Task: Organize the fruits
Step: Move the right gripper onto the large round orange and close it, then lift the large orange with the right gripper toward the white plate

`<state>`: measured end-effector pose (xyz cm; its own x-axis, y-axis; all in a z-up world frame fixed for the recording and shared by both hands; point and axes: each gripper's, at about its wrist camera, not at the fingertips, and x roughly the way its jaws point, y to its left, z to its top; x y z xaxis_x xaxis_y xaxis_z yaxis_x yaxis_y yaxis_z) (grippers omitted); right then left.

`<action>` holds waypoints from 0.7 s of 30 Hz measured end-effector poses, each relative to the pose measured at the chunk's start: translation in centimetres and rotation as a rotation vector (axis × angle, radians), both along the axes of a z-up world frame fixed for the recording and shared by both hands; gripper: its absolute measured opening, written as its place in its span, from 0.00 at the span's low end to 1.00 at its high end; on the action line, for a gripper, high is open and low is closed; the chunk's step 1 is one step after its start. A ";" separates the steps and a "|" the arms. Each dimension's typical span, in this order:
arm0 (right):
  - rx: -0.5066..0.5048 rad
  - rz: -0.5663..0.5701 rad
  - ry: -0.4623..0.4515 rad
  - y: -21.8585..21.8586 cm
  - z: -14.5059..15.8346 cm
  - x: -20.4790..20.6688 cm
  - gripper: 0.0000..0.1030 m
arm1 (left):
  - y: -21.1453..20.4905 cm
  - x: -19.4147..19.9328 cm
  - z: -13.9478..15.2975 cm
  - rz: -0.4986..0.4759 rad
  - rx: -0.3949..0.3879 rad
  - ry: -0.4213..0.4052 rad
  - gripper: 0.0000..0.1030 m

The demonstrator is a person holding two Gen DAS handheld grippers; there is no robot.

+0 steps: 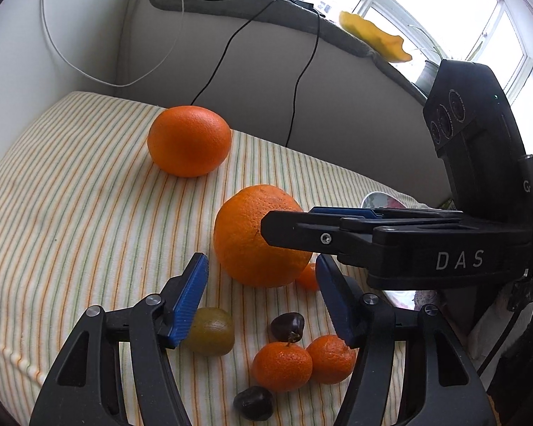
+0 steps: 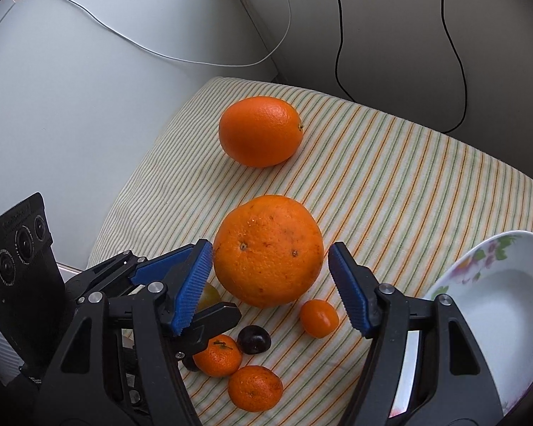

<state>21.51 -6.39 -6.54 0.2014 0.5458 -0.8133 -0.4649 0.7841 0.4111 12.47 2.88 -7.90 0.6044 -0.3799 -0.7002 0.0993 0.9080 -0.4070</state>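
Striped cushion (image 2: 408, 177): big orange (image 2: 268, 250) sits between right claw's (image 2: 270, 287) spread jaws.

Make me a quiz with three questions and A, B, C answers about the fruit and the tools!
1. Where is the flowered bowl?
A) at the right edge of the right wrist view, beside the fruit
B) on top of an orange
C) upside down over the cherries

2. How many big oranges lie on the striped cloth?
A) one
B) two
C) four

3. How is the right tool?
A) shut on a cherry
B) shut on nothing
C) open, with a big orange between its fingers

Answers:
1 A: the bowl shows at the right, next to the fruit.
2 B: there is the far orange and the near orange.
3 C: its blue fingers stand apart, either side of the near orange.
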 end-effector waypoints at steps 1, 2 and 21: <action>0.003 -0.001 0.010 0.1 -0.3 0.3 0.69 | 0.0 0.1 -0.1 -0.001 -0.005 0.005 0.61; 0.007 -0.003 0.021 0.2 -0.5 0.6 0.69 | 0.0 0.3 -0.2 -0.004 -0.010 0.009 0.61; 0.038 -0.016 0.068 0.2 -1.7 0.8 0.68 | -0.2 0.9 -0.7 -0.003 0.004 -0.005 0.50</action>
